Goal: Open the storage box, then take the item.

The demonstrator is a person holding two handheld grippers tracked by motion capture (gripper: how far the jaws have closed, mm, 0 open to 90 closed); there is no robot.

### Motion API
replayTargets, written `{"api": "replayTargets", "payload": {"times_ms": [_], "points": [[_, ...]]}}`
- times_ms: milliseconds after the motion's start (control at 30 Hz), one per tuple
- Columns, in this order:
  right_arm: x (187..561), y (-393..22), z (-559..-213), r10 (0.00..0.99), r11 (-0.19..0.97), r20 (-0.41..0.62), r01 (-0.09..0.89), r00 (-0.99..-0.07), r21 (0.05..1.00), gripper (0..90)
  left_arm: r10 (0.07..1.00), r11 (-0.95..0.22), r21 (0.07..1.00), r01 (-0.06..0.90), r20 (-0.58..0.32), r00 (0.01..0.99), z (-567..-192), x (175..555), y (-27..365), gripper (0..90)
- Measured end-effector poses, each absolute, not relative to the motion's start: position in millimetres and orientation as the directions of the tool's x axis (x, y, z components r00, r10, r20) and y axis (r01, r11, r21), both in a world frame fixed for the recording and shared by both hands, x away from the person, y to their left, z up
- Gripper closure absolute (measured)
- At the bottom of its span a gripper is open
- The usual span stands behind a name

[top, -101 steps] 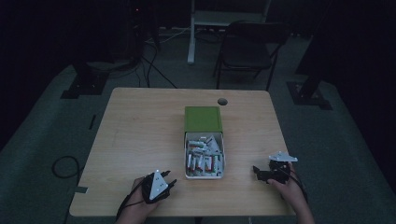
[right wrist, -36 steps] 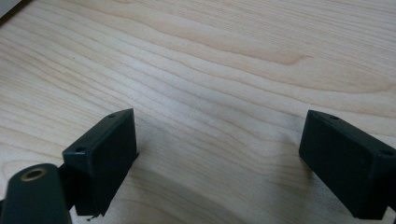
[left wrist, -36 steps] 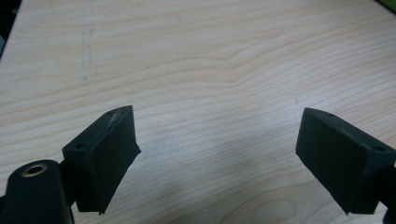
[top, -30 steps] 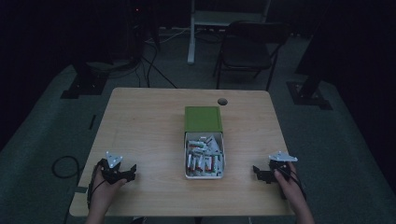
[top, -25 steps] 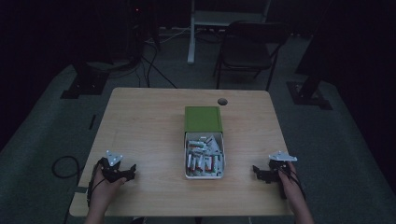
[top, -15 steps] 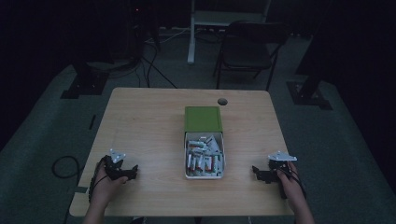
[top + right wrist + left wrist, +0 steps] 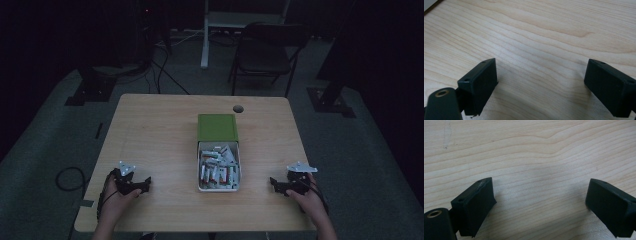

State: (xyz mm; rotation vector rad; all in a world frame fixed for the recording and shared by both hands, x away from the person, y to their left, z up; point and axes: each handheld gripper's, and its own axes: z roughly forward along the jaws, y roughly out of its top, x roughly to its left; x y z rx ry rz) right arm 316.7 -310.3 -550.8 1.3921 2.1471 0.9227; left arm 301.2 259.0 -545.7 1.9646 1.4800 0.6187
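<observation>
At the near edge of the pale rectangular wooden table [image 7: 160,130], the person's two hands rest on the surface, each holding a black two-jaw gripper. The left gripper [image 7: 145,184] lies near the table's left front corner and points toward the centre; its jaws have just been opening and stand wide apart, released, with bare wood grain between them, as the left gripper view [image 7: 540,202] confirms. The right gripper [image 7: 274,184] lies near the right front corner, likewise pointing inward; its jaws are spread and grasp nothing, bare wood showing between them in the right gripper view [image 7: 541,82]. Between the two grippers, well apart from each, sits an open rectangular white tin [image 7: 200,167] filled with small white packets bearing red and green marks [image 7: 217,167]; what the packets are cannot be told. The tin's flat green lid [image 7: 217,127] lies touching its far end. Beyond the lid, a round cable hole [image 7: 238,108] pierces the tabletop.
</observation>
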Motion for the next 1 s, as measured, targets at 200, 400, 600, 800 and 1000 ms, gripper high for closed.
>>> {"api": "replayTargets", "payload": {"times_ms": [200,400,600,800,1000], "points": [[317.5,-309.9,-550.8,0.913,0.276,0.010,0.636,-0.408,0.721,10.7,0.966,-0.194,0.699,0.688,0.013,0.259,-545.7,300.4,258.1,8.9],[317.5,-309.5,-550.8,0.915,0.273,0.010,0.637,-0.404,0.721,10.7,0.970,-0.182,0.700,0.691,0.013,0.242,-545.8,300.9,256.3,8.5],[315.3,-307.2,-550.2,0.920,0.265,0.011,0.645,-0.391,0.717,10.7,0.971,-0.180,0.699,0.692,0.012,0.240,-545.8,300.8,256.1,8.5],[313.7,-304.4,-548.9,0.926,0.262,0.009,0.657,-0.378,0.707,10.7,0.971,-0.181,0.698,0.693,0.014,0.239,-545.7,300.5,255.8,8.4],[312.0,-300.4,-547.4,0.933,0.253,0.008,0.673,-0.359,0.695,10.9,0.971,-0.179,0.698,0.693,0.013,0.237,-545.8,300.3,255.6,8.3]]}}
